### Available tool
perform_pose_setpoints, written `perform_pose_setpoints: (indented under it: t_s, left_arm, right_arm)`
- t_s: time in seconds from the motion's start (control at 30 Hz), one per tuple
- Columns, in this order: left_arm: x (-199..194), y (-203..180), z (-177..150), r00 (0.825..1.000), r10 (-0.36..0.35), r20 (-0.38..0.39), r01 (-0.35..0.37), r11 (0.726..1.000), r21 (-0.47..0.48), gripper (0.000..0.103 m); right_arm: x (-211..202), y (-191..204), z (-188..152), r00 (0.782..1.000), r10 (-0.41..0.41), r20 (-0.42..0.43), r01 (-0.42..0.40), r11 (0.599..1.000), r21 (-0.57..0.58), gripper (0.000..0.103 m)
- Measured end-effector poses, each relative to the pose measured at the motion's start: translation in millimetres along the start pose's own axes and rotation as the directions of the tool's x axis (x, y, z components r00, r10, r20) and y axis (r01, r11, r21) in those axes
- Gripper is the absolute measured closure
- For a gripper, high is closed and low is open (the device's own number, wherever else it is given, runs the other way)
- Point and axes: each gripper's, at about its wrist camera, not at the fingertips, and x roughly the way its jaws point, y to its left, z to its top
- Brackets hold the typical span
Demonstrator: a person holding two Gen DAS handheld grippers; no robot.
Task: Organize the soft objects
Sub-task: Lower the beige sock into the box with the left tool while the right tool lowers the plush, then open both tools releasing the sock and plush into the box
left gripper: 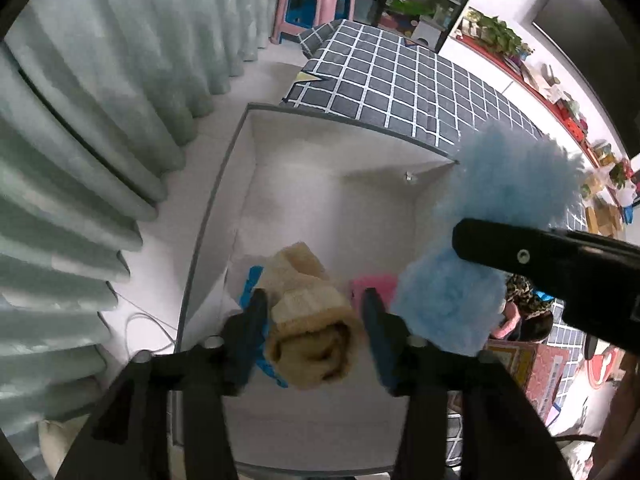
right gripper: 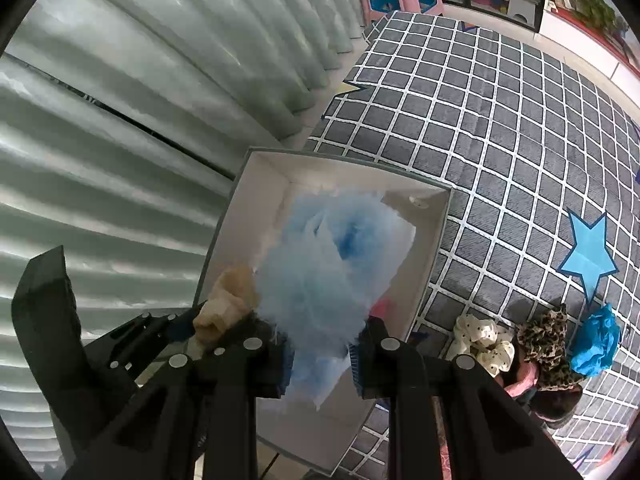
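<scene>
A white open box [left gripper: 256, 168] with a grey rim stands on the floor against the bed; it also shows in the right wrist view [right gripper: 432, 240]. My left gripper [left gripper: 314, 336] is shut on a rolled tan fuzzy sock [left gripper: 308, 332] and holds it over the box; the sock also shows in the right wrist view [right gripper: 228, 304]. My right gripper [right gripper: 320, 360] is shut on a fluffy light-blue soft piece [right gripper: 320, 276] over the box; that piece shows in the left wrist view [left gripper: 480, 216]. Something pink [left gripper: 376, 284] lies in the box.
A grey checked bed cover [right gripper: 500, 128] with a blue star [right gripper: 588, 260] carries a white dotted scrunchie [right gripper: 484, 344], a leopard-print piece [right gripper: 548, 340] and a bright blue cloth [right gripper: 596, 344]. Pale green curtains [left gripper: 80, 160] hang left. A pink stool [left gripper: 312, 8] stands far back.
</scene>
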Motion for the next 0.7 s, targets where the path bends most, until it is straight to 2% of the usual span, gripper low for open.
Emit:
perform_pose_setpoints:
  t_s: [0.03,0.1,0.13,0.17,0.23,0.3,0.33,0.37,0.5,0.7]
  left_arm:
    - [0.3,0.9,-0.3,1.000,-0.006,-0.005,0.006,1.000,-0.011,0.032]
    - [0.0,1.5,-0.1,1.000,-0.016,-0.005,0.016,1.000,-0.027,0.021]
    - [0.2,2.0,0.0,1.000,-0.022,-0.009,0.021,0.999,-0.033,0.020]
    - [0.3,2.1,0.3,0.999,-0.031,-0.010,0.031,0.999,-0.038,0.016]
    - [-1.8,2.2,-0.8,0.999,-0.054,0.008,0.054,0.998,-0.044,0.000]
    - [-6.0,1.2,-1.6,0.997,-0.071,0.036,0.072,0.997,-0.040,0.000]
    - [-7.5,0.3,-2.1,0.996,-0.076,0.045,0.078,0.996,-0.036,0.000]
    - [-9.3,-0.7,-2.6,0.995,-0.080,0.054,0.082,0.996,-0.037,0.000]
    - [-15.0,-3.2,0.1,0.993,-0.101,0.059,0.104,0.993,-0.047,0.000]
    - [-27.8,-19.1,-1.1,0.988,-0.135,0.069,0.136,0.991,0.000,0.000]
  right_arm:
    - [-0.6,0.1,0.1,1.000,0.003,0.001,-0.003,1.000,0.000,0.074]
    - [-2.1,0.5,-0.2,1.000,0.012,0.004,-0.012,1.000,0.000,0.061]
    - [-2.9,0.5,-0.1,1.000,0.012,0.009,-0.012,1.000,-0.001,0.042]
    - [-4.7,0.5,-0.6,1.000,0.015,0.016,-0.015,1.000,-0.001,0.030]
    - [-7.7,0.3,-1.5,0.999,0.022,0.028,-0.022,1.000,0.003,0.030]
    - [-9.8,0.3,-2.2,0.999,0.019,0.034,-0.019,1.000,0.001,0.025]
    - [-11.0,0.4,-3.0,0.999,0.015,0.037,-0.015,1.000,-0.002,0.010]
    - [-12.1,0.0,-3.5,0.999,0.010,0.040,-0.010,1.000,-0.001,0.000]
    - [-21.5,-2.7,-5.5,0.998,-0.022,0.065,0.022,1.000,0.004,0.000]
    - [-40.3,-18.2,-12.7,0.994,-0.038,0.100,0.033,0.998,0.053,0.000]
